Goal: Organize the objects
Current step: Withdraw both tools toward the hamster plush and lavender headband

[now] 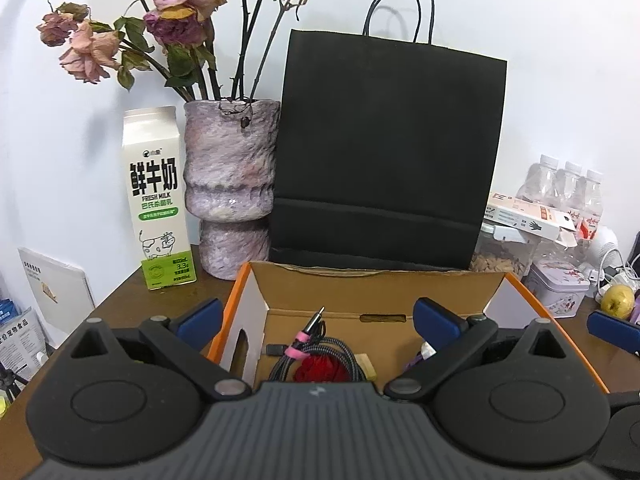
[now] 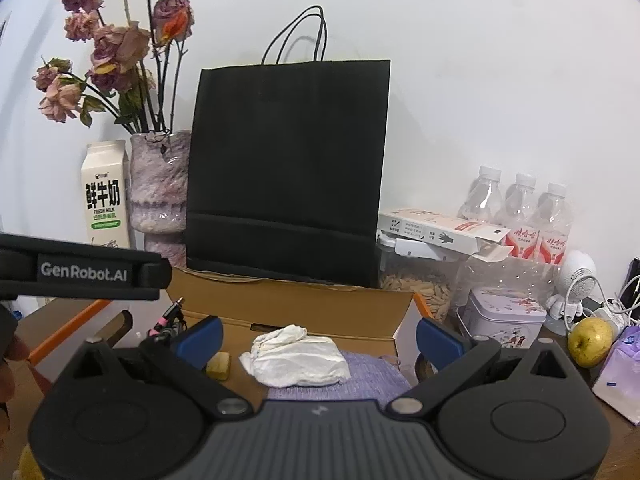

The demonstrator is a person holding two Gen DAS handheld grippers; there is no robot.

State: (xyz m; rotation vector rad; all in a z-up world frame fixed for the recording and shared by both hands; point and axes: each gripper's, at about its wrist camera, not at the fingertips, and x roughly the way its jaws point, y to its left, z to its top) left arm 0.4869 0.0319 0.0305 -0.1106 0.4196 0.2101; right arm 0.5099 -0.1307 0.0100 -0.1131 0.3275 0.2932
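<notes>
An open cardboard box point(image 1: 360, 284) with orange edges sits on the brown table, also in the right wrist view point(image 2: 296, 300). Inside lie a coiled braided cable point(image 1: 316, 344) with a pink tie, a red item point(image 1: 320, 370), a small wooden block point(image 2: 219, 365), a crumpled white cloth point(image 2: 298, 356) and a purple knitted piece point(image 2: 360, 376). My left gripper point(image 1: 318, 316) is open and empty above the box's left half. My right gripper point(image 2: 318, 336) is open and empty above the cloth. The left gripper's body point(image 2: 80, 272) shows at the left of the right wrist view.
Behind the box stand a black paper bag point(image 1: 384, 152), a purple vase point(image 1: 230, 184) of dried roses and a milk carton point(image 1: 158, 200). To the right are water bottles point(image 2: 516, 208), a white flat box point(image 2: 436, 232), a jar of seeds point(image 2: 416, 284), a tin point(image 2: 504, 316), a yellow apple point(image 2: 590, 340).
</notes>
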